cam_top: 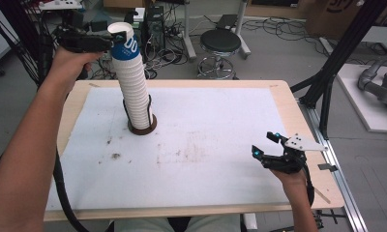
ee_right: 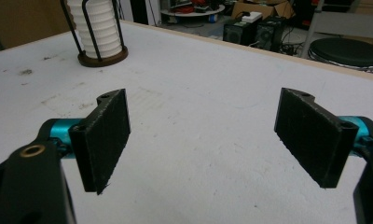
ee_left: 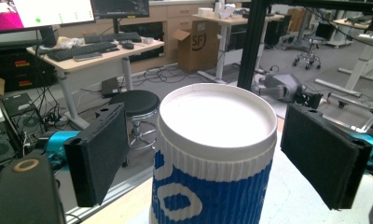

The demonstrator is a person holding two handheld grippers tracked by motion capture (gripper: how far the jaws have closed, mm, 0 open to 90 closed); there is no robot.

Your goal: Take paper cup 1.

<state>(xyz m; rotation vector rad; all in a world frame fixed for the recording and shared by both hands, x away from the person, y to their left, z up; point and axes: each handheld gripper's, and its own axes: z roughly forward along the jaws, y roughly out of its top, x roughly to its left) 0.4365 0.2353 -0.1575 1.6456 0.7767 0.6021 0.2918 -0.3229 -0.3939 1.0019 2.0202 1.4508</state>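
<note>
A tall stack of white ribbed paper cups [cam_top: 134, 92] stands in a black wire holder on a round brown base [cam_top: 144, 129] at the table's back left. The top cup [cam_top: 125, 44] wears a blue sleeve with white lettering. My left gripper [cam_top: 118, 39] is raised to the top of the stack. In the left gripper view its pads [ee_left: 100, 154] flank the top cup [ee_left: 212, 186] with a gap on each side, so my left gripper [ee_left: 205, 154] is open. My right gripper [cam_top: 263, 143] stands open over the white mat at the front right, nothing between its fingers [ee_right: 203, 135].
A white mat [cam_top: 206, 145] with a few dirty marks covers the wooden table [cam_top: 298, 121]. A black stool [cam_top: 220, 42], cables and computer cases sit on the floor behind. A black frame post [cam_top: 334, 67] rises at the right edge.
</note>
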